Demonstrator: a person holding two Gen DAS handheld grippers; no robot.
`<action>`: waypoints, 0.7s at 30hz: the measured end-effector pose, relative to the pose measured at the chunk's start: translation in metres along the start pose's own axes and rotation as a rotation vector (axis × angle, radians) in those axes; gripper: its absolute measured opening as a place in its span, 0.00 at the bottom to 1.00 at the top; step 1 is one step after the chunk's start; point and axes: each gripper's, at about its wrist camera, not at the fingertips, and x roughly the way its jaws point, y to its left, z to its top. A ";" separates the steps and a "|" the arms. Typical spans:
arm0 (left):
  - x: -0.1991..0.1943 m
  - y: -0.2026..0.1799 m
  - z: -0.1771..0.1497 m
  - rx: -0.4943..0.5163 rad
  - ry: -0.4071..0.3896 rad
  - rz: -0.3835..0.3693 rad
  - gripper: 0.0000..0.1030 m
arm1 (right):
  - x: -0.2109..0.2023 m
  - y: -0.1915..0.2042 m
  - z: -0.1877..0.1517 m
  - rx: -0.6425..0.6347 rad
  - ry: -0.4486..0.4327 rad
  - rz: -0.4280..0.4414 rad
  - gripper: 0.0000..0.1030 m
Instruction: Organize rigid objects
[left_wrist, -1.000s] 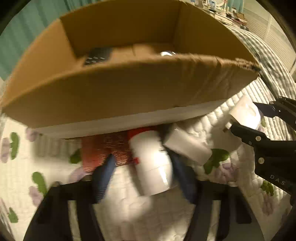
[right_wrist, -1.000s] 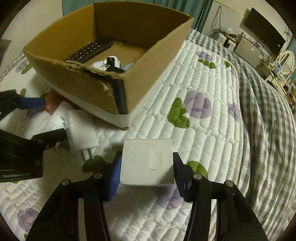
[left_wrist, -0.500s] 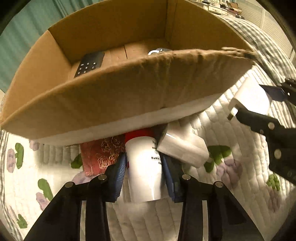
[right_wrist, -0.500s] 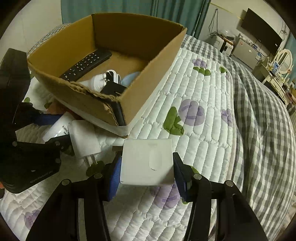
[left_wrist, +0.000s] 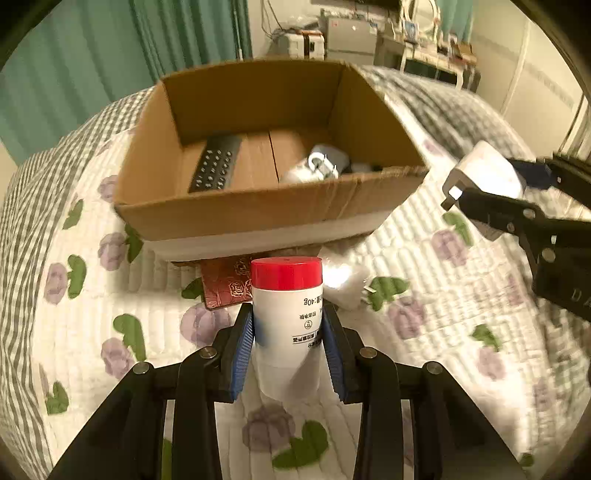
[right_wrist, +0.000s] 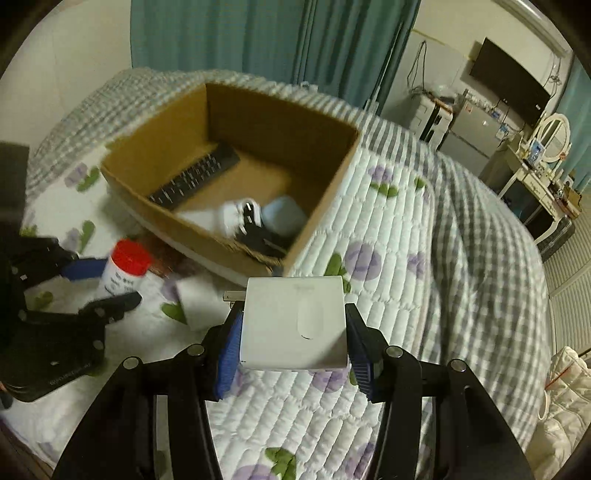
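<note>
With the left tool (left_wrist: 287, 341) clamped on the red-capped bottle (left_wrist: 286, 317) and the right tool (right_wrist: 293, 338) gripping the white charger (right_wrist: 293, 325), each load should clear the cardboard box (left_wrist: 258, 214) rim before either is let go inside.

Both your wrist cams look steeply down, near the open brown cardboard box (left_wrist: 266, 206) (right_wrist: 229, 236), left-front and right-front; both share it.

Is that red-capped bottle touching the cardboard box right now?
Apart. In the left wrist view the bottle, clamped in the left gripper, sits clear of the cardboard box, with quilt and a red booklet visible between them.
</note>
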 end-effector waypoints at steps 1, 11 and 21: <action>-0.008 0.002 0.009 -0.007 -0.012 -0.005 0.35 | -0.010 0.002 0.003 0.001 -0.015 -0.003 0.50; -0.071 0.019 0.066 -0.025 -0.164 0.007 0.35 | -0.067 0.020 0.020 0.007 -0.106 -0.008 0.49; -0.082 0.039 0.119 -0.022 -0.247 0.050 0.35 | -0.086 0.018 0.072 0.012 -0.237 0.004 0.49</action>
